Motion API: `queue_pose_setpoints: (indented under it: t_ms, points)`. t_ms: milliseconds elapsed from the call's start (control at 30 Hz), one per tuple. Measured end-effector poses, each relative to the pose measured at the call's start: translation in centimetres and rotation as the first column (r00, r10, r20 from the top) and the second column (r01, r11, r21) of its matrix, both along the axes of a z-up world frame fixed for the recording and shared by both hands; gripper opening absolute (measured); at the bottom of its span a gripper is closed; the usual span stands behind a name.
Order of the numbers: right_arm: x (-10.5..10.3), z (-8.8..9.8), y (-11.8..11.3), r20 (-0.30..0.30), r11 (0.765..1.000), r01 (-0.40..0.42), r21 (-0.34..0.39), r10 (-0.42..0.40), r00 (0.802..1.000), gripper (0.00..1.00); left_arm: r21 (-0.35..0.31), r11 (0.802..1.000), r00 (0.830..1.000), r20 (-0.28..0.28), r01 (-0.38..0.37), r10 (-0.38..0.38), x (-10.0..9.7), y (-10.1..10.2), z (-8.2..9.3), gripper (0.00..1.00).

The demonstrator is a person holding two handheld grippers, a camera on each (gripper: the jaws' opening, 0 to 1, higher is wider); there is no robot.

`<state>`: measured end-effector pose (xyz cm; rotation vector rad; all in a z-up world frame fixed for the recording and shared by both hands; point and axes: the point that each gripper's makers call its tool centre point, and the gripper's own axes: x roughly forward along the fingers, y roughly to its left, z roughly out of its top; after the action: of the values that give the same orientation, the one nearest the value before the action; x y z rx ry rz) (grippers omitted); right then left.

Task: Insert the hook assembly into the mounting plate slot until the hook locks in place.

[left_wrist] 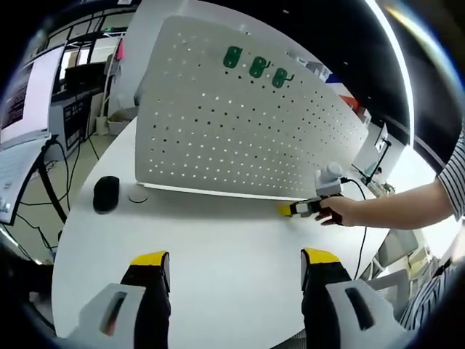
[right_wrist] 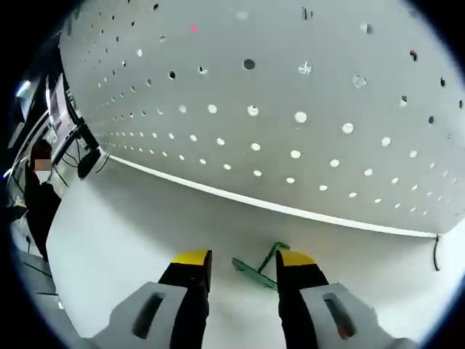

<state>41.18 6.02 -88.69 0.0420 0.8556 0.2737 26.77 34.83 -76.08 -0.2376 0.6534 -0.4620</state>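
Observation:
A white perforated mounting plate [left_wrist: 240, 123] stands upright on the white table [left_wrist: 218, 240]. Three green hooks [left_wrist: 256, 67] hang in a row near its top edge. My left gripper [left_wrist: 236, 260] is open over bare table, well back from the plate. At the plate's lower right corner a hand holds my right gripper [left_wrist: 309, 208] low on the table. In the right gripper view, a loose green hook assembly [right_wrist: 256, 269] lies flat on the table [right_wrist: 131, 233] just before the plate [right_wrist: 290, 94]. My right gripper [right_wrist: 243, 260] is open with the hook between its fingertips, close to the right one.
A black rounded object [left_wrist: 106, 193] sits on the table left of the plate. Monitors [left_wrist: 22, 94] and cables stand beyond the table's left edge. A cable [left_wrist: 361, 243] runs off the right side. A person [right_wrist: 40, 182] sits far left in the right gripper view.

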Motion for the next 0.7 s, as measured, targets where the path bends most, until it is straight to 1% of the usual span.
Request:
queue_pose_setpoints:
  t_ms: [100,167,200,267,300,400,433,467,567,700]
  points:
    - [0.3,1.0,-0.3,0.045,1.000,0.021,0.013,-0.022,0.999,0.35,0.001,1.000,1.000,-0.001,0.004,-0.004,0.0,-0.1,0.0,0.75]
    - [-0.2,1.5,-0.6,0.053,0.999,0.037,0.007,-0.037,0.998,0.35,-0.001,1.000,1.000,0.000,0.006,-0.006,0.1,-0.1,0.0,0.75]
    - [-0.6,1.9,-0.7,0.066,0.998,0.066,0.020,-0.067,0.996,0.35,-0.002,1.000,1.000,0.000,0.008,-0.008,0.1,-0.2,0.0,0.75]
    - [-1.5,2.0,-0.6,0.054,0.990,0.129,0.064,-0.133,0.990,0.34,-0.002,1.000,1.000,0.001,0.010,-0.010,0.1,-0.2,0.0,0.75]
    - [-1.8,1.9,-0.2,0.047,0.988,0.129,0.083,-0.133,0.990,0.33,-0.003,1.000,1.000,0.002,0.009,-0.009,0.1,-0.2,0.0,0.75]
    - [-2.2,1.1,0.3,0.037,0.987,0.141,0.079,-0.144,0.989,0.33,-0.008,1.000,1.000,0.005,0.005,-0.005,0.1,-0.2,0.1,0.75]
    - [-2.4,0.6,0.3,0.019,0.984,0.160,0.074,-0.162,0.987,0.33,-0.008,1.000,1.000,0.005,0.006,-0.005,0.1,-0.2,0.1,0.75]
    - [-2.5,0.5,0.3,0.021,0.984,0.164,0.071,-0.165,0.986,0.32,-0.006,1.000,1.000,0.004,0.006,-0.006,0.1,-0.2,0.1,0.75]
    - [-2.1,-0.2,0.3,0.003,0.974,0.205,0.093,-0.206,0.979,0.32,-0.006,1.000,1.000,0.002,0.004,-0.004,-0.1,0.1,0.0,0.75]
    - [-1.3,-0.5,-0.3,-0.001,0.967,0.238,0.088,-0.238,0.971,0.33,-0.003,1.000,1.000,0.000,-0.007,0.007,-0.2,0.7,-0.1,0.74]
